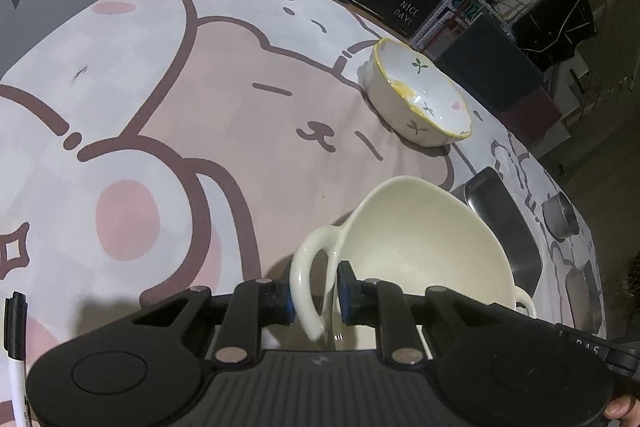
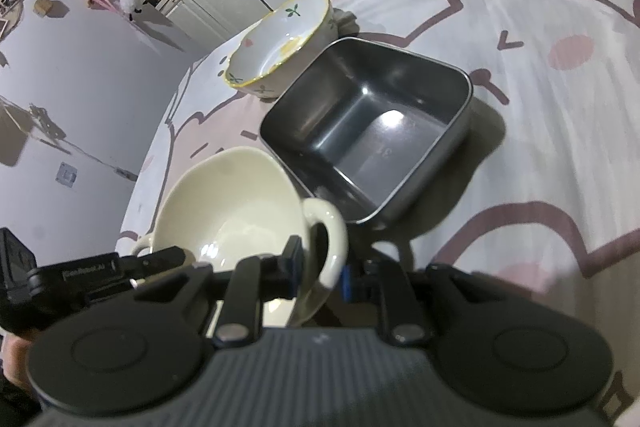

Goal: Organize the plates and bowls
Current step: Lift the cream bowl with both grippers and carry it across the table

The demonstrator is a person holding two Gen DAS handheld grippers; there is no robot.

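Risk: we have left gripper (image 1: 316,297) and right gripper (image 2: 318,269) each clamped on a cream bowl (image 1: 424,247) handle; uneven lifting could tip it onto the steel tray (image 2: 372,135).

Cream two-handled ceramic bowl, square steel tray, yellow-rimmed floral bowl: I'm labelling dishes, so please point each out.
Cream two-handled ceramic bowl (image 2: 224,199): right wrist view, inner wall.
Square steel tray (image 2: 384,143): right wrist view, bare floor.
Yellow-rimmed floral bowl (image 1: 416,87): left wrist view, inside surface.
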